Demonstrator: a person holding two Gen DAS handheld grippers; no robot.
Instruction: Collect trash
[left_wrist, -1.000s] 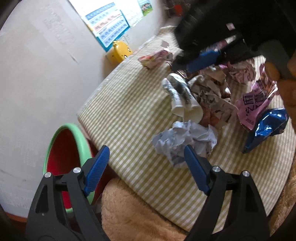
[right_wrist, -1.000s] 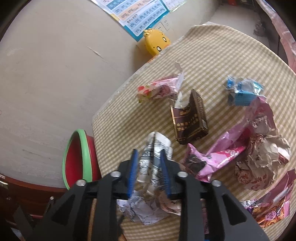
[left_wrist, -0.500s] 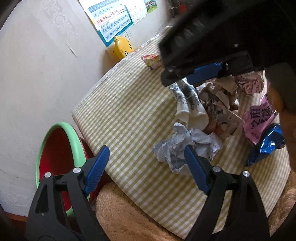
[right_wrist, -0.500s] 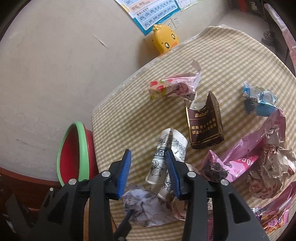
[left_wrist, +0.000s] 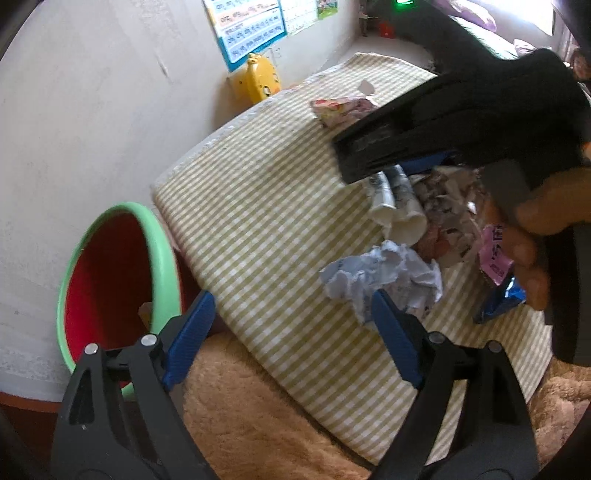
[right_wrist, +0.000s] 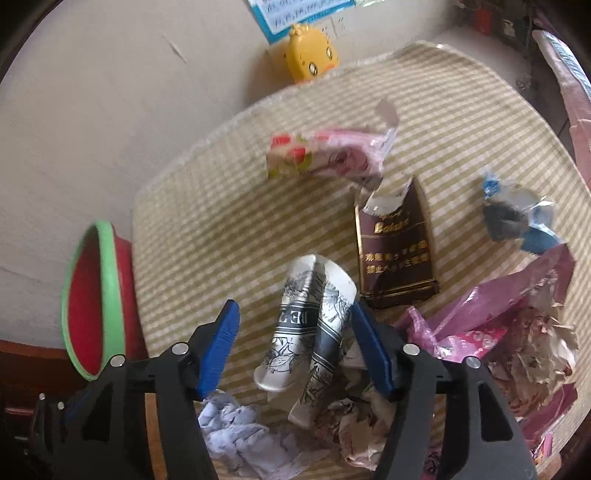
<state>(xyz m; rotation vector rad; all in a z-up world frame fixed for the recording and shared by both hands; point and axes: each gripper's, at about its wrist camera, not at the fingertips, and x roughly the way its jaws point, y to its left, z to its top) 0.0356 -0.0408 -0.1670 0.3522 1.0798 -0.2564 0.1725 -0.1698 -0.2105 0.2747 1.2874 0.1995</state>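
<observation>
My left gripper (left_wrist: 291, 299) hovers over the near edge of the checked tablecloth (left_wrist: 258, 184); its jaws are opening and nothing is between them. A crumpled pale paper (left_wrist: 380, 273) lies just beyond its right finger. My right gripper (right_wrist: 293, 308) hangs over a crushed black-and-white paper cup (right_wrist: 314, 314), which lies on the cloth between its opening jaws. The left pad stands clear of the cup. A red basin with a green rim (left_wrist: 110, 277) stands beside the table's left corner. In the left wrist view the right gripper (left_wrist: 424, 162) and the hand holding it cover the trash pile.
More trash lies on the cloth: a strawberry-print wrapper (right_wrist: 325, 155), a torn brown packet (right_wrist: 395, 258), a blue wrapper (right_wrist: 517, 218), pink bags (right_wrist: 498, 306) and brown crumpled paper (right_wrist: 535, 354). A yellow duck figure (right_wrist: 312, 55) stands by the wall. A brown fluffy cushion (left_wrist: 258, 406) lies below the table's edge.
The right gripper's jaws, tight on the crushed cup before, have spread wide and the cup lies loose between them. The left gripper has shifted sideways and rolled a little.
</observation>
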